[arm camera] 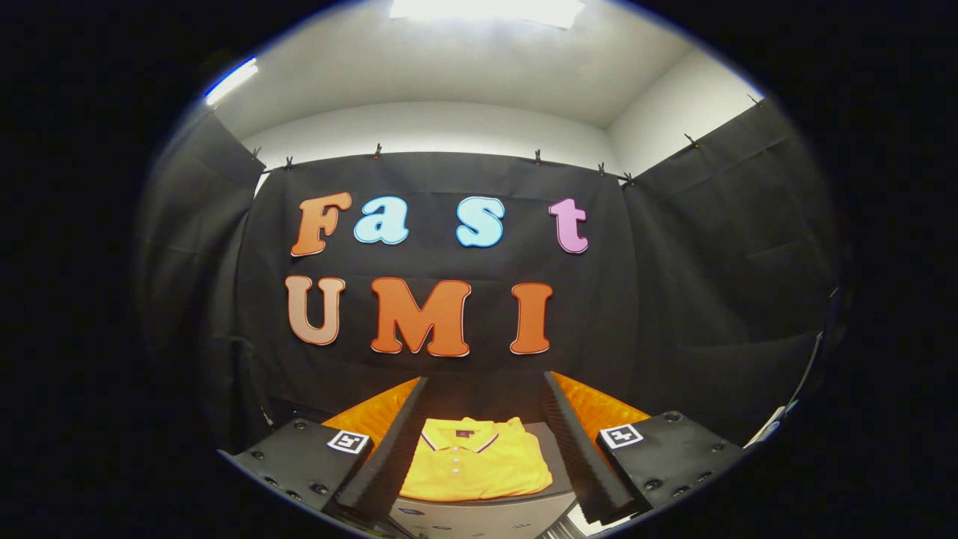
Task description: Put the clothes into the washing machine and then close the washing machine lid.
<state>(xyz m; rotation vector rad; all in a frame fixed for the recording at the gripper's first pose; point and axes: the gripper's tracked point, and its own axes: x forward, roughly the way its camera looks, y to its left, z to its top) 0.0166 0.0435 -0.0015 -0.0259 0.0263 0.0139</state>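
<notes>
The fisheye camera rides on the gripper (pixel 485 438), looking forward between its spread jaws. It faces the booth's cloth wall (pixel 673 299), with a folded shirt (pixel 474 468) near below.

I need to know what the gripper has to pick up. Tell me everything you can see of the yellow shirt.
The shirt is a bright yellow polo, apparently soft knit fabric, neatly folded with its front up. Its collar has a dark-and-light striped edge, a short placket carries small pale buttons, and a small dark tag sits inside the neck. It lies flat on a grey surface, collar toward the booth wall. It shows between the open fingers of the gripper, which is raised above it; neither finger touches it.
</notes>
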